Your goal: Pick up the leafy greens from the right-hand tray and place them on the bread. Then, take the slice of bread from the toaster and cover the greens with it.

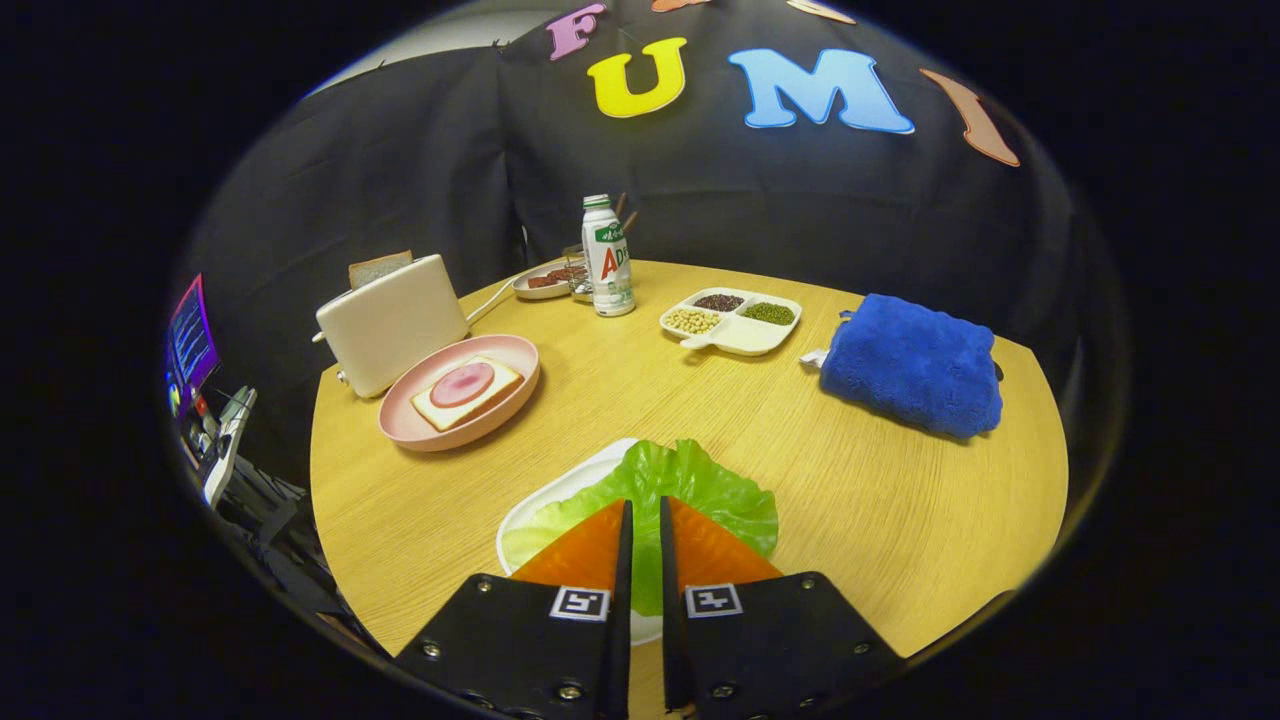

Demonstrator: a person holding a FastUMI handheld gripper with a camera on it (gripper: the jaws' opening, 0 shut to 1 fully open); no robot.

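My gripper (640, 515) has its fingers nearly together around the lettuce leaf (690, 480), the bread (467, 392) lying ahead-left.

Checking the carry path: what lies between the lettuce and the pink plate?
Bare tabletop in the gripper view, between lettuce leaf and pink plate; gripper fingers nearly shut over the leaf.

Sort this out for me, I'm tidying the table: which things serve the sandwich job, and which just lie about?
Job: leafy greens pinched in the nearly closed claw, white tray, bread with ham on pink plate, toaster, toast slice.
Lying about: bottle, bean dish, blue towel, back plate.
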